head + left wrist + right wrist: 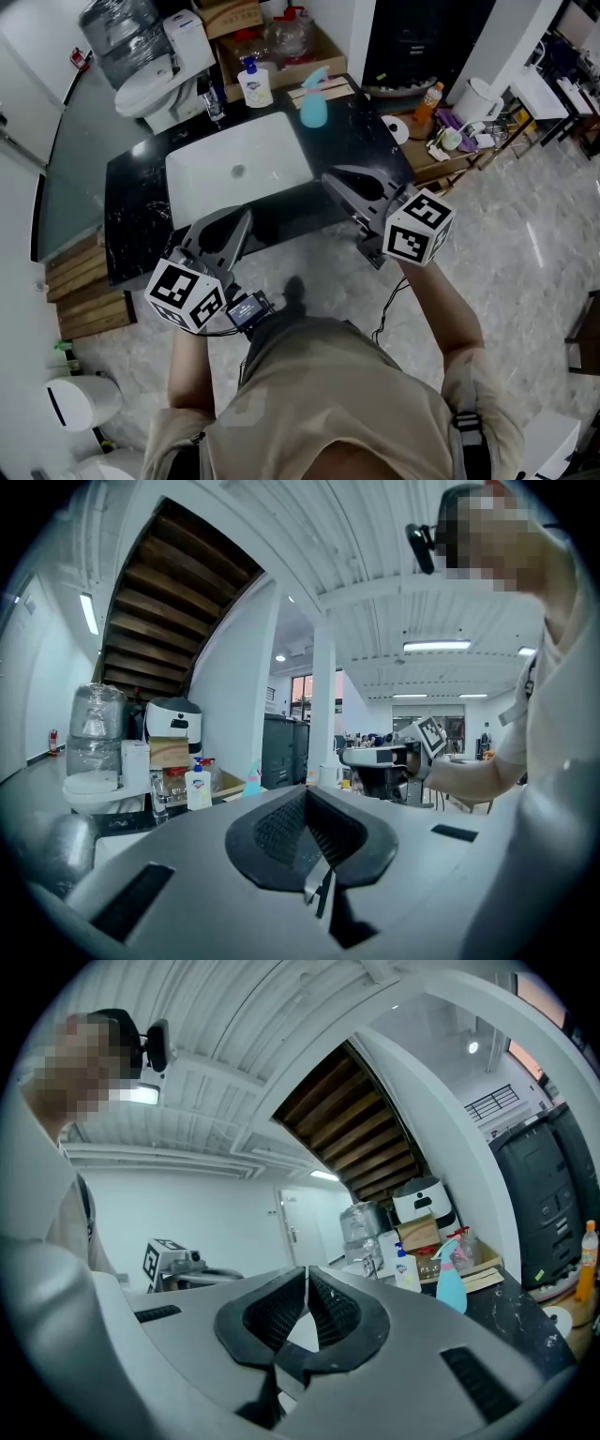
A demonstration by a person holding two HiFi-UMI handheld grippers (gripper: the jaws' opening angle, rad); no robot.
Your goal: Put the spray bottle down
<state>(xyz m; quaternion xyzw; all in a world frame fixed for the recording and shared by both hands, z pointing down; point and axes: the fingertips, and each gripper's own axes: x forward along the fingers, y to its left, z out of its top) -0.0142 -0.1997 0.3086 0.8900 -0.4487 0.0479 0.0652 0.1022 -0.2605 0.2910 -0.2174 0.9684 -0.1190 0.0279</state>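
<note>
Spray bottle [313, 105] is seen upright on the black desk [141, 202], behind the white sink [202, 178], near the back edge and just right of the hand-soap pump bottle [254, 84]. It is touched by neither tool.

Left tool [240, 223]: jaws together, nothing between them. Right tool [334, 178]: jaws together, nothing held either. Both are held over the front edge of the desk, well apart from the bottle, one on either side of the sink's front.

In the right gripper view the teal bottle [450, 1283] is seen standing free beyond the closed jaws, and no tilt is noted.

Judgement: put-down is done and release is done. Nothing of the task is judged left, since the tools are already clear of the bottle. Whether the base sits fully flat cannot be confirmed, as it is too small in every view.
</note>
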